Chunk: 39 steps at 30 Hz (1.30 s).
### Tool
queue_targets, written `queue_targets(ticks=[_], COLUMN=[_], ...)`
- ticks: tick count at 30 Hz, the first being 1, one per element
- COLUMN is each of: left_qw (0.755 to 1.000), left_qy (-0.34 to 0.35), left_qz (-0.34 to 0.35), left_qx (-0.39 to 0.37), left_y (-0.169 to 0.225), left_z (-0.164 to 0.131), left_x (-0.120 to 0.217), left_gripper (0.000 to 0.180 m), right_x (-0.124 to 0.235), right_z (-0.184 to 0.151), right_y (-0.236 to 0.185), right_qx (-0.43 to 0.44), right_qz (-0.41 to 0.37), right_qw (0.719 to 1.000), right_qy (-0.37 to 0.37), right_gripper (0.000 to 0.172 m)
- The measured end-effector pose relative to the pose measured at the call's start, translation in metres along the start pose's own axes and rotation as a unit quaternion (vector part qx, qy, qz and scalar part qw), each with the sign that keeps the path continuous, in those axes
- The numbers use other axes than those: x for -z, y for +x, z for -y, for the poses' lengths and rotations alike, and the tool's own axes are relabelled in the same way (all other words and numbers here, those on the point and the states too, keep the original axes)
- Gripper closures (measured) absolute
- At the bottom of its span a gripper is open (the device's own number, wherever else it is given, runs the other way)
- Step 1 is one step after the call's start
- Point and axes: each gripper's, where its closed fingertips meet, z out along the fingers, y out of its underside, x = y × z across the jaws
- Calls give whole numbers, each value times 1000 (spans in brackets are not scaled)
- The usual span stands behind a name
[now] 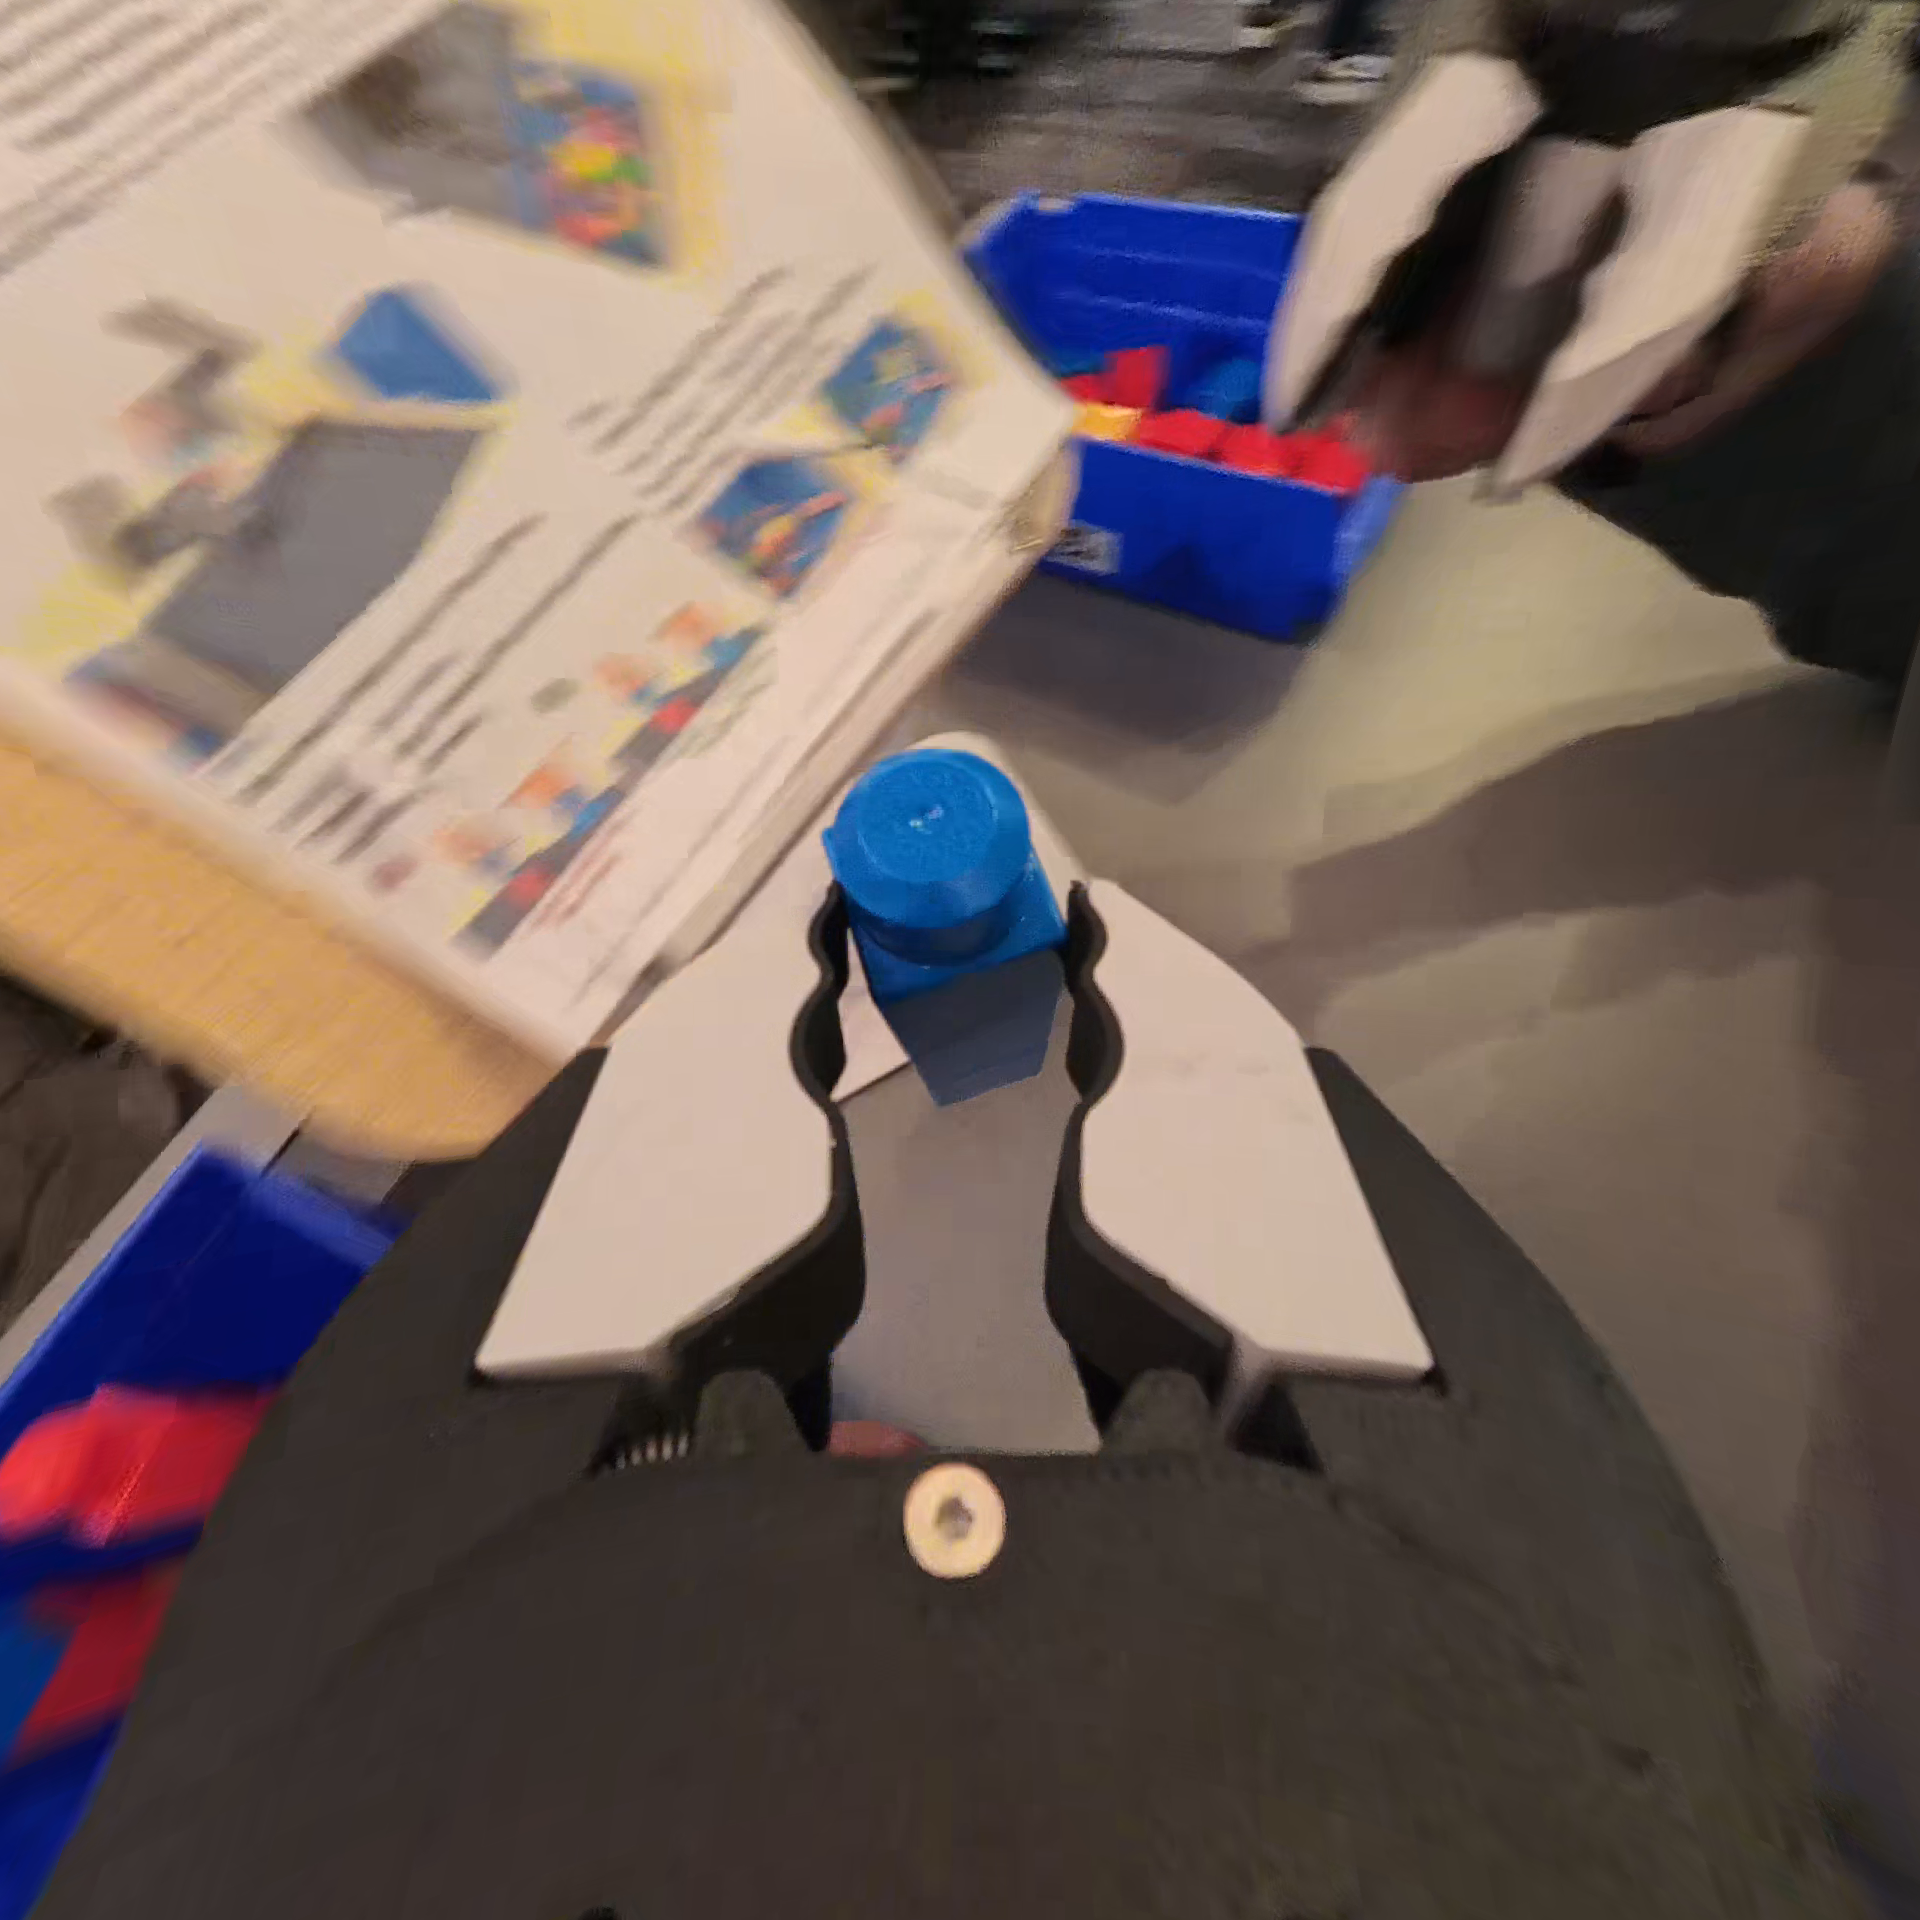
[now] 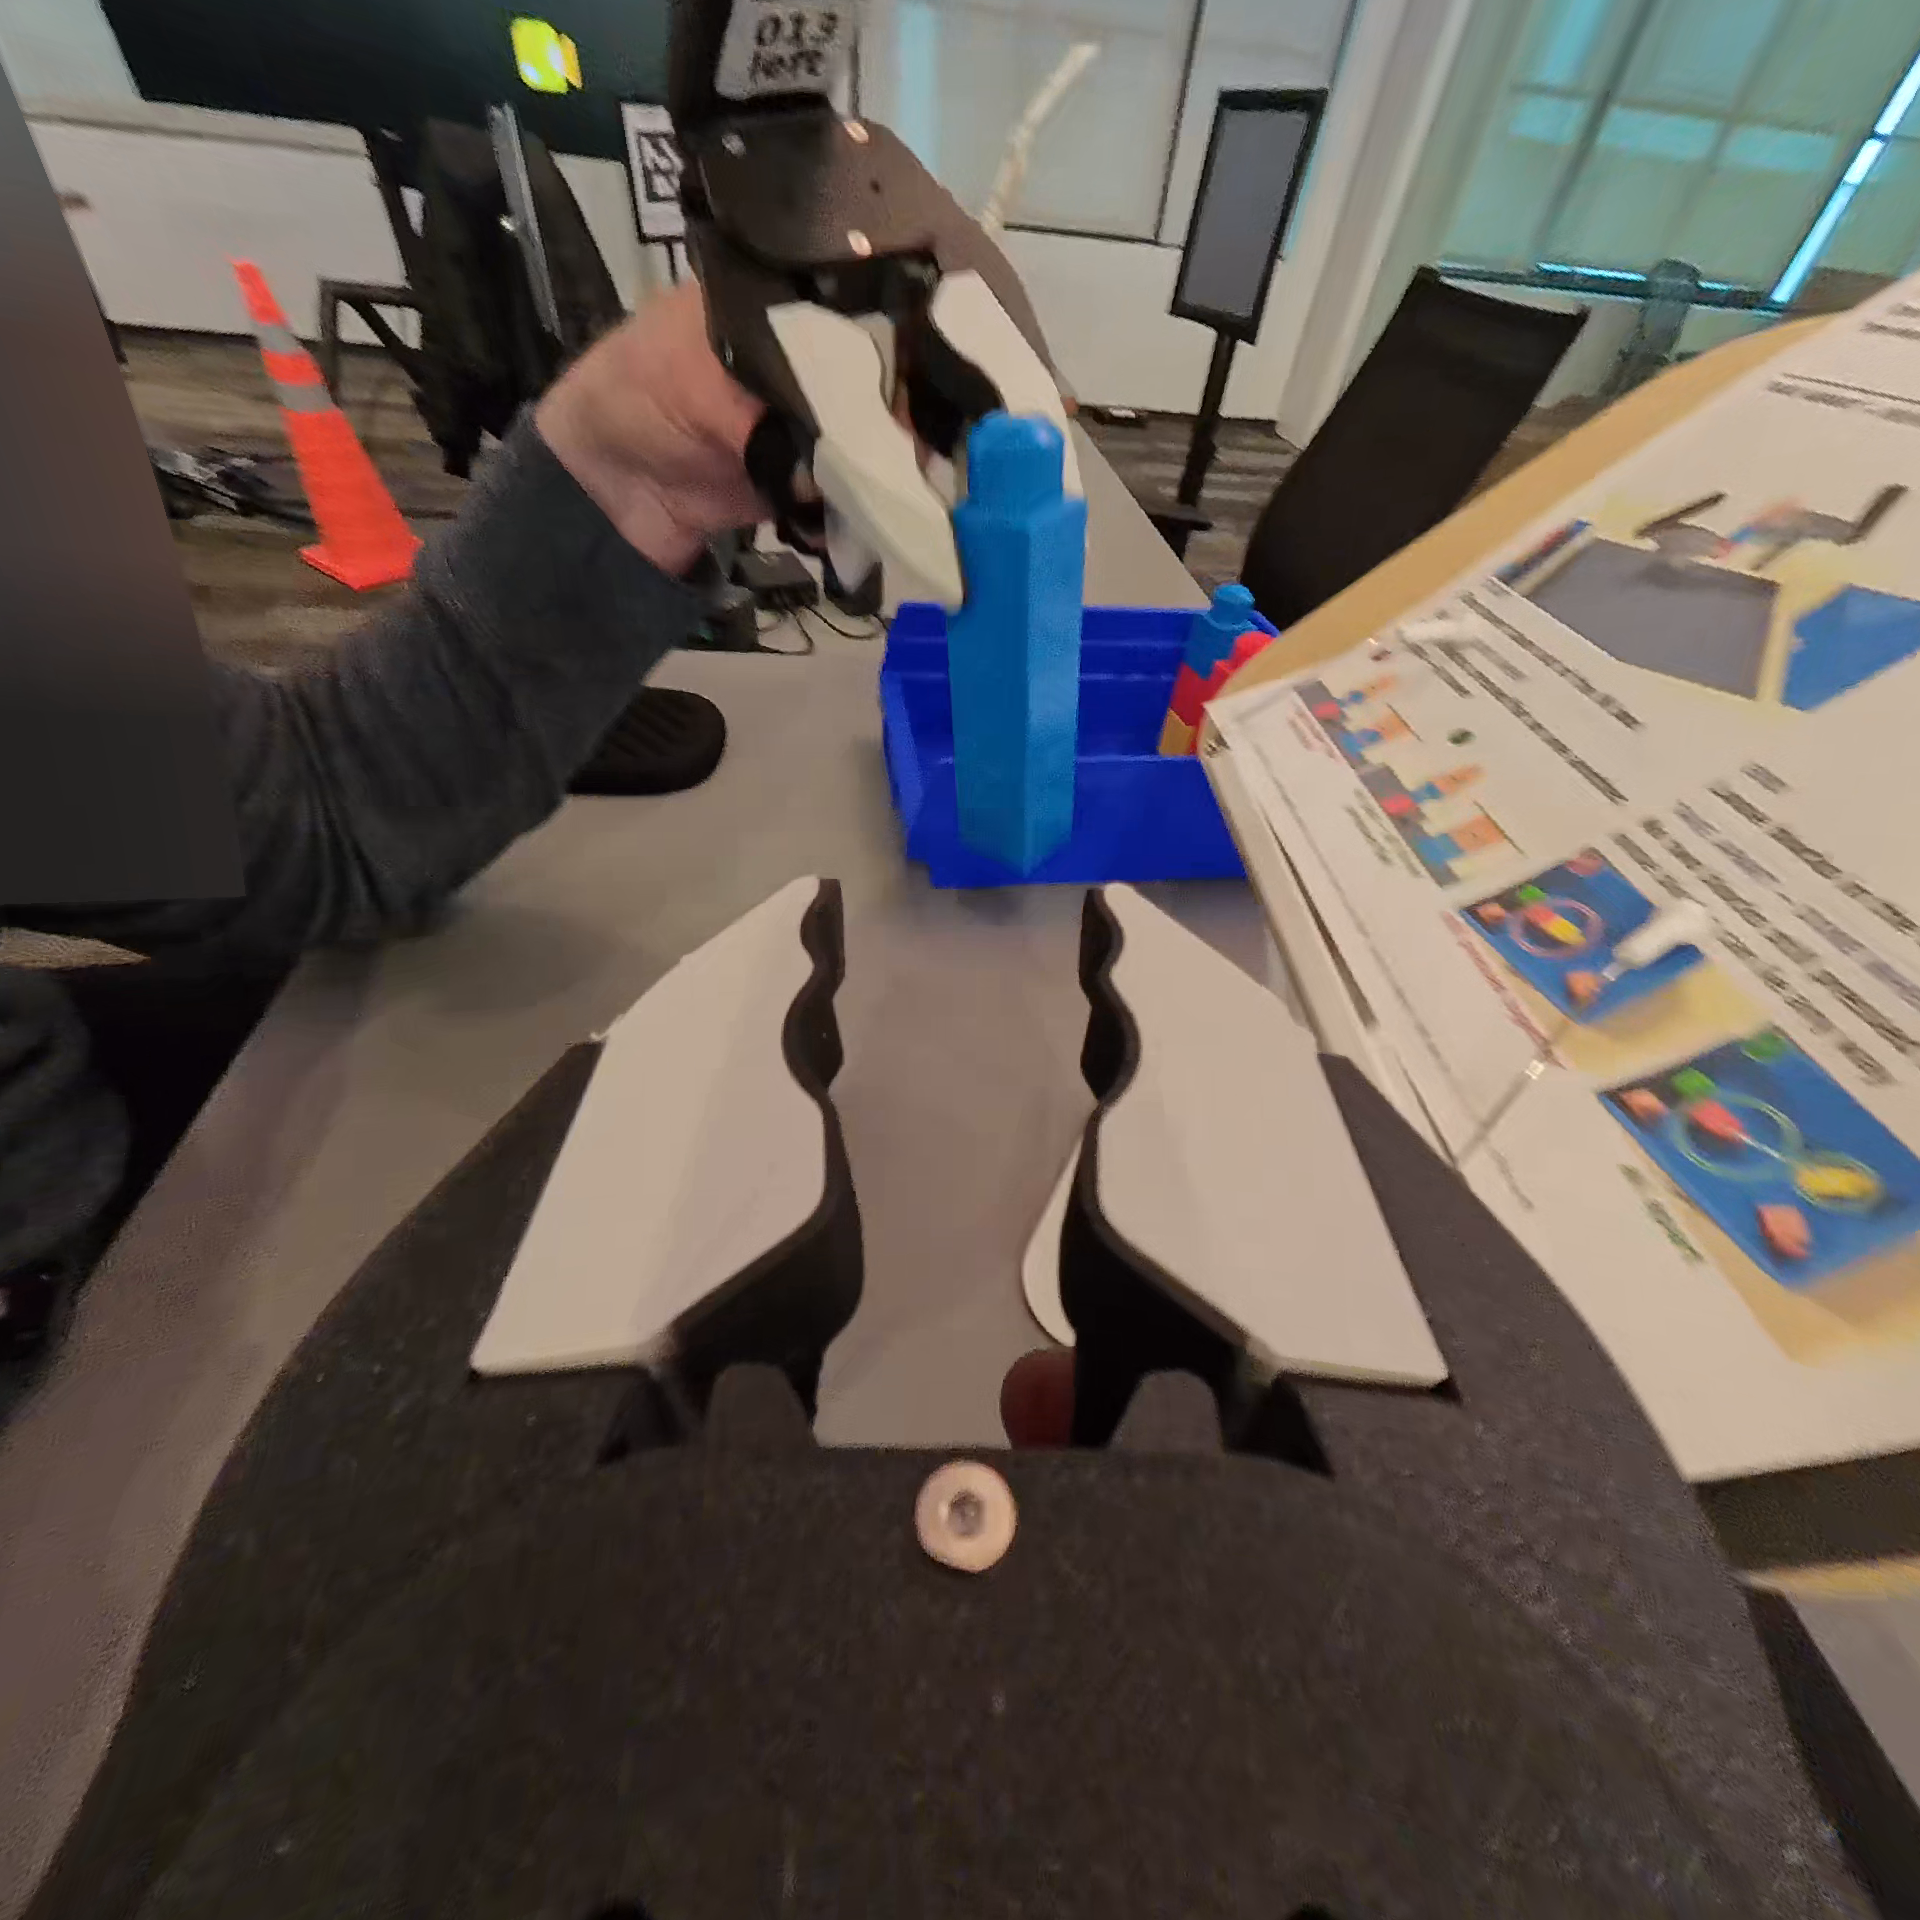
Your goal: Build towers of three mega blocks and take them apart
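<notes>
While your left gripper (image 1: 948, 940) has its fingers (image 1: 1087, 966) pressed on both sides of a blue tower (image 1: 940, 914), narrowed to the width of a block, the tower hangs clear of the grey bench (image 1: 1507, 935). In the right wrist view your left hand (image 2: 649, 457) lifts that gripper (image 2: 997, 499) in the air on the left, fingers clamped near the top of the tower (image 2: 1013, 675), whose lower end hangs in front of a blue bin (image 2: 1143, 821). That bin stands on the bench (image 2: 623, 987) and holds red, blue and yellow blocks (image 2: 1210, 675) at its right end. Your right gripper (image 2: 956, 935) points at the tower's base with its fingers (image 2: 1132, 987) parted and nothing between them; only bare bench shows in the gap. To the right, printed instruction sheets (image 2: 1621, 831) on a tan board lean over the bench. The left wrist view is blurred; there the right gripper (image 1: 1392, 436) hovers above a second blue bin (image 1: 1195, 540) of red blocks.
</notes>
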Motion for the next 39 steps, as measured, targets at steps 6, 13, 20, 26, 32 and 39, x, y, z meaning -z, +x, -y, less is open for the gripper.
queue_targets(ticks=[6, 13, 20, 26, 32, 39], left_qw=[988, 973, 971, 971, 970, 973], left_qy=[-32, -39, -44, -53, -66, -39], left_qz=[-127, -193, -204, -204, -205, -204], left_qx=[-77, -118, -114, -113, -114, -103], left_y=[76, 111, 113, 114, 116, 115], left_z=[22, 30, 27, 25, 21, 31], left_x=[-66, -85, -86, -88, -94, -93], left_gripper=[141, 141, 141, 142, 142, 142], right_x=[-9, -11, -11, -12, -12, -8], right_z=[5, -1, -3, -5, -9, 0], right_y=[-15, -20, -21, -21, -20, -17], right_qx=[-7, -12, -1, -21, -11, -13], right_qz=[41, 72, 76, 85, 80, 72], right_qw=[999, 997, 997, 996, 997, 997], right_qy=[28, 27, 23, 21, 10, 33], right_gripper=[127, 132, 145, 145, 144, 144])
